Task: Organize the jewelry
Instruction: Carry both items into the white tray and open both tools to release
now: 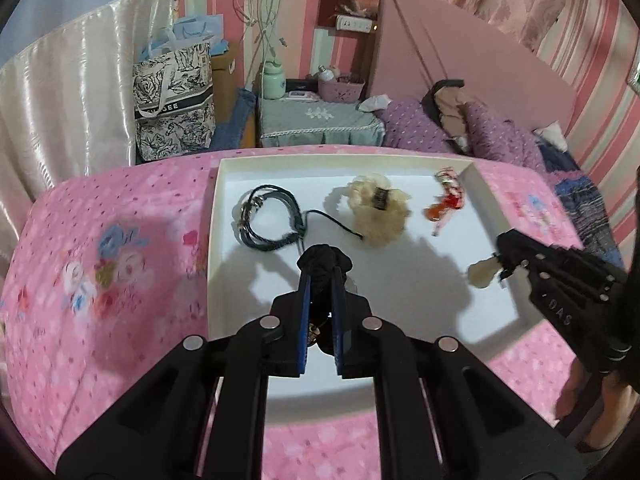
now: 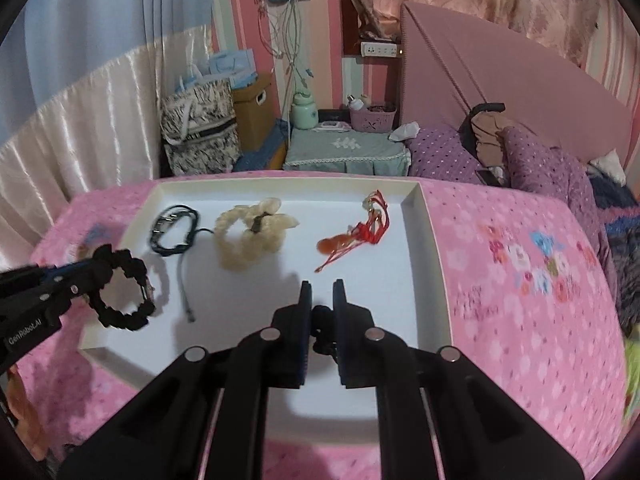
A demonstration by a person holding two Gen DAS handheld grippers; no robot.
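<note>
Now L gripper (image 2: 102,266) jaws pinch black bracelet (image 2: 122,292) over tray (image 2: 426,236); R gripper (image 1: 505,258) jaws grip cream piece (image 1: 484,274).

Both wrist cameras look forward and down from close above the near edge of the white tray (image 1: 214,216) (image 2: 430,240) toward the far wall, the left from its left half, the right further right, sharing the tray.
</note>
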